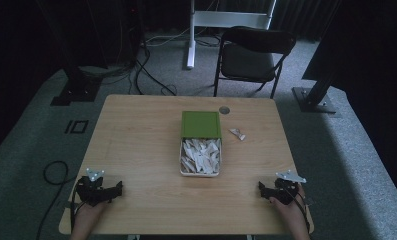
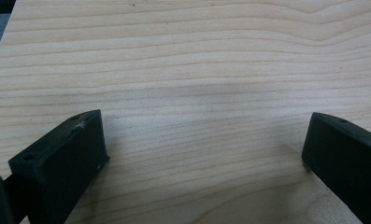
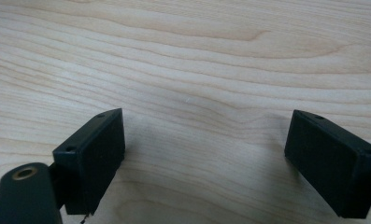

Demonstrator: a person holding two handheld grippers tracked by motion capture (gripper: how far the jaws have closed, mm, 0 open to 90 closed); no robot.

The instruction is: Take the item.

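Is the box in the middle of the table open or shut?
Open: the box shows white packets inside, and its green lid lies just behind it.

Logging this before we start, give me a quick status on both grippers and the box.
Left gripper and right gripper open, empty, at near table corners. Box mid-table, packets inside, green lid behind it. One loose packet right of lid. Path clear.

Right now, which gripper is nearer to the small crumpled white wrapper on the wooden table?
Right. The right gripper sits below the small crumpled white wrapper; the left gripper rests far across, at the table's left corner.
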